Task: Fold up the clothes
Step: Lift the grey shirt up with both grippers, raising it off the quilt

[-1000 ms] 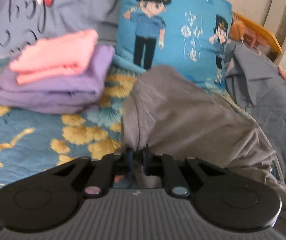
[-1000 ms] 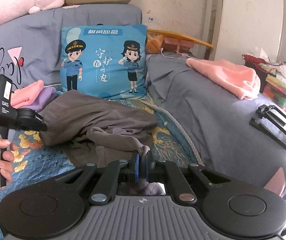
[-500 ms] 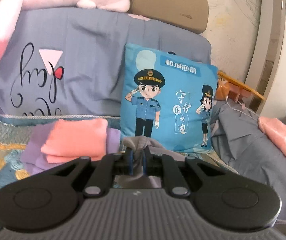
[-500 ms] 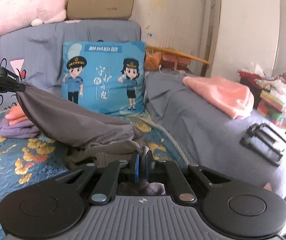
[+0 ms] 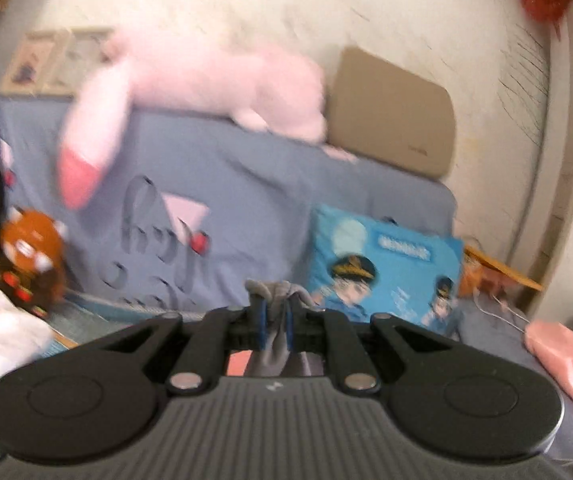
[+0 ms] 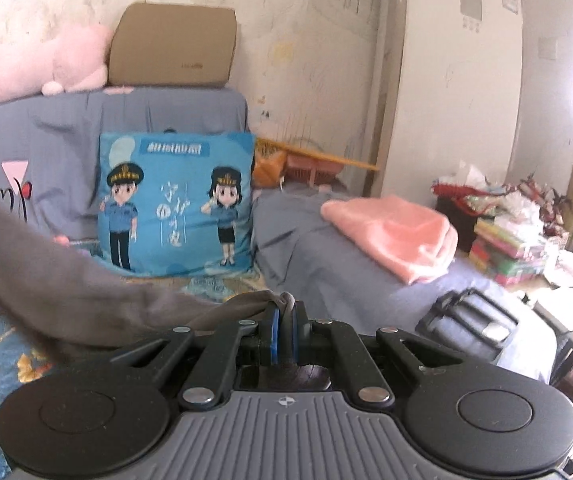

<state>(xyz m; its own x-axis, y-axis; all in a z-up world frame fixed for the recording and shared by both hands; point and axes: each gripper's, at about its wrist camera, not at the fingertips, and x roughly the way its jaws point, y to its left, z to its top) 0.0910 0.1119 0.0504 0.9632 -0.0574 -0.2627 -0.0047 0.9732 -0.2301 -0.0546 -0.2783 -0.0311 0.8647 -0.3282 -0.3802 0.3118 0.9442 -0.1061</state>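
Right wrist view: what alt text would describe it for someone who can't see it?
The right gripper pinches a grey garment that stretches up and away to the left over a bed. Behind stand a blue cartoon pillow and a folded pink towel.

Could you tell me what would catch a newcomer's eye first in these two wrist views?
Probably the grey garment, pinched in both the right gripper and the left gripper and stretched in a sagging band across the left of the right wrist view. Behind it, the bright blue cartoon cushion leans against the grey-blue covered backrest, with a big pink plush toy lying along the top.
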